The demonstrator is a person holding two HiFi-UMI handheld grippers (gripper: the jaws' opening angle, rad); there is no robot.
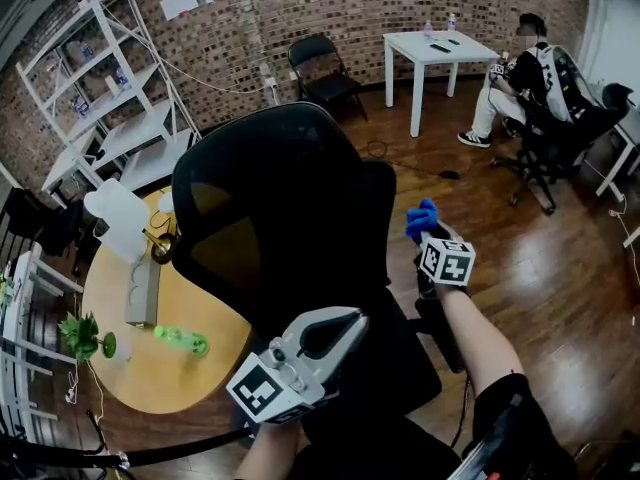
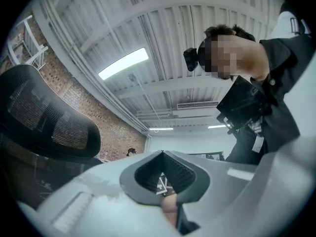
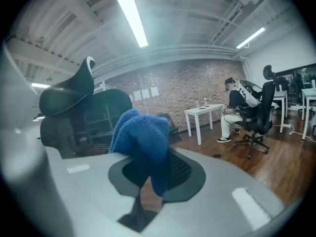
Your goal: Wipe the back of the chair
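The black mesh office chair (image 1: 285, 218) fills the middle of the head view, its back turned toward me. My right gripper (image 1: 427, 234) is at the right edge of the chair back, shut on a blue cloth (image 1: 421, 218). I cannot tell whether the cloth touches the back. In the right gripper view the blue cloth (image 3: 143, 142) bunches over the right gripper (image 3: 150, 158), with the chair (image 3: 84, 117) to the left. My left gripper (image 1: 356, 317) is low, in front of the chair, jaws together and empty. The left gripper (image 2: 162, 153) points upward, the chair back (image 2: 44, 117) to its left.
A round wooden table (image 1: 150, 373) on the left holds a green bottle (image 1: 181, 340) and a small plant (image 1: 82, 334). White shelving (image 1: 110, 88) stands behind it. Farther back are a black folding chair (image 1: 325, 73), a white table (image 1: 435, 48) and a seated person (image 1: 520, 78).
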